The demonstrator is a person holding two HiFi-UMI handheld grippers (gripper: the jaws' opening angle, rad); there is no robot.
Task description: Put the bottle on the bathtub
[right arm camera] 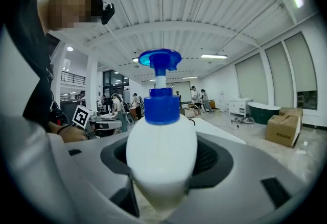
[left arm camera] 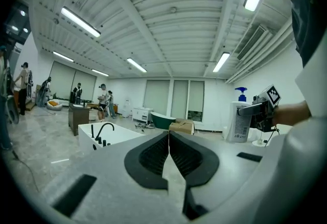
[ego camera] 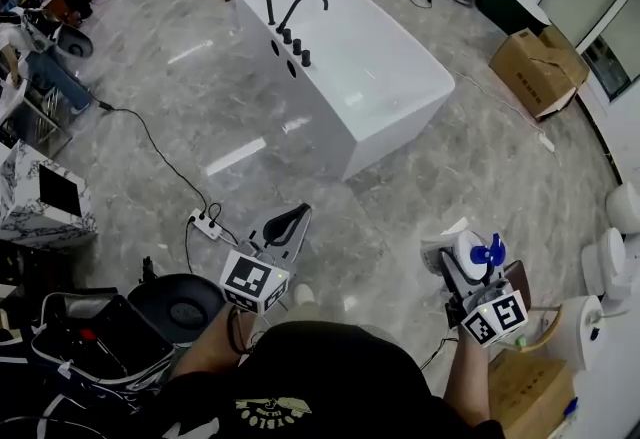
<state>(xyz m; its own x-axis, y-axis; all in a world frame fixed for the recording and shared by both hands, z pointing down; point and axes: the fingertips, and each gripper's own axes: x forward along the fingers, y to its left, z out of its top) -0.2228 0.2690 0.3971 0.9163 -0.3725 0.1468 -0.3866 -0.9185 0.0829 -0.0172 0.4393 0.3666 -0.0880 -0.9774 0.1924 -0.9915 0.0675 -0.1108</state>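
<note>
We hold a white bottle (right arm camera: 161, 151) with a blue pump upright in our right gripper (ego camera: 465, 267), near us on the right, its jaws clamped on the bottle's body. Our left gripper (left arm camera: 168, 156) is clenched on nothing, jaws pressed together. The white bathtub (ego camera: 400, 77) with a black tap (ego camera: 300, 2) stands far ahead on the grey floor (ego camera: 450, 177), well apart from the bottle.
</note>
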